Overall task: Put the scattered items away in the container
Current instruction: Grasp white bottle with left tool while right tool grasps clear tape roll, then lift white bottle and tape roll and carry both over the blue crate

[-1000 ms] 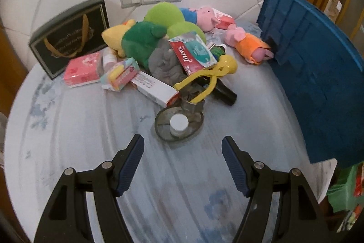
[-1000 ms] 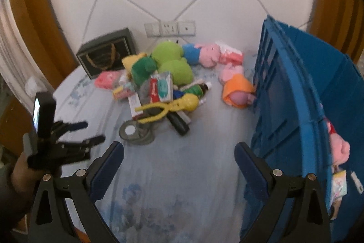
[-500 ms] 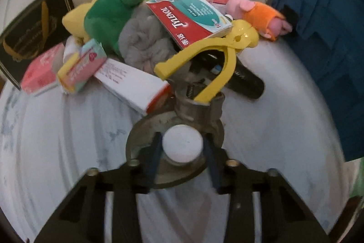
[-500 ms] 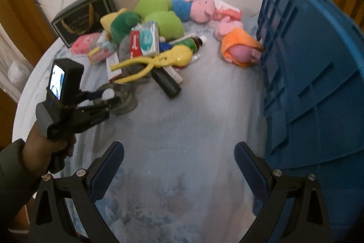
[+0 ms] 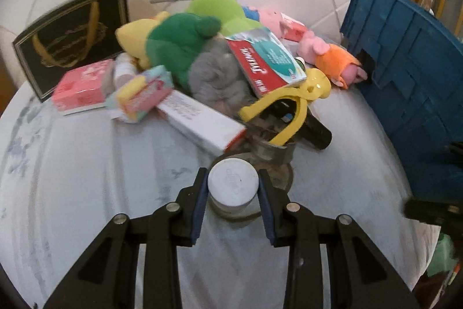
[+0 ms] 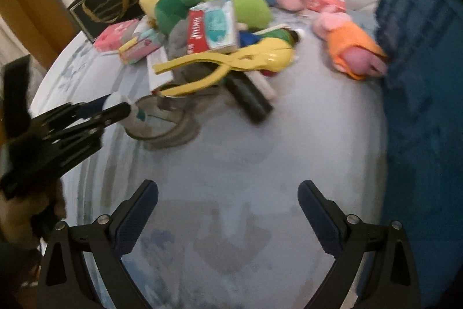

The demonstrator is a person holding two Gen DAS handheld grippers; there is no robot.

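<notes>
Clamping its two pads on a small white-capped jar [image 5: 233, 186], the left tongs [image 5: 233, 190] hold it at the near edge of the pile, just above a grey lid [image 5: 282, 178] on the worktop [image 5: 86, 178]. The jar looks light and rigid, with a smooth cap that might slip, so a squeeze across the cap's sides seems the sensible hold. The right tongs [image 6: 228, 210] hang wide apart and empty over bare worktop, well apart from the jar. The blue crate [image 5: 411, 71] stands to the right, beside an orange plush [image 5: 335, 62].
</notes>
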